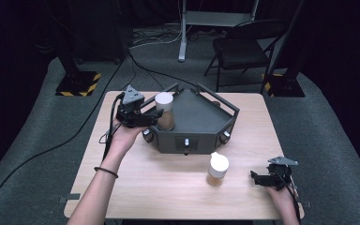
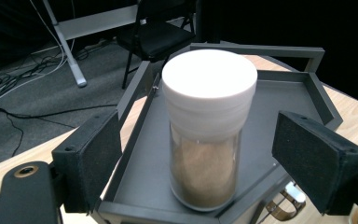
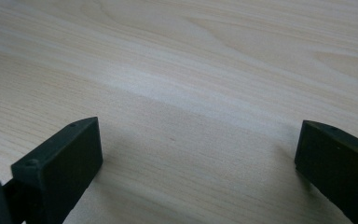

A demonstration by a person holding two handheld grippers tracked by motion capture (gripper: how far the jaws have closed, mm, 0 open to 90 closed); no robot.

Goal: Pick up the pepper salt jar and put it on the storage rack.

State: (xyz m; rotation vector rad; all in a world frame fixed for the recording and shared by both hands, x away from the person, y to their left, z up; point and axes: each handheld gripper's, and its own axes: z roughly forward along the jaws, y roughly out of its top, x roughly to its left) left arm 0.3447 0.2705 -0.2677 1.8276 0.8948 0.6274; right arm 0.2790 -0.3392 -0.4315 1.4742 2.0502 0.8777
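While the left tool (image 2: 198, 165) stands open around a white-capped jar (image 2: 207, 130) in the tray (image 2: 319, 100), the right tool (image 3: 196, 163) rests open at the worktop's (image 1: 168, 187) four o'clock

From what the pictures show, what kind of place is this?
Probably a lab or studio set up for recording handling tasks: black curtains surround a grey carpet, weighted stand bases with hazard stripes flank a wooden table, and a folding chair stands behind.

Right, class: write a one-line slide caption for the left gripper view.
Open left gripper flanks a white-lidded jar of brown powder standing in a dark tray.
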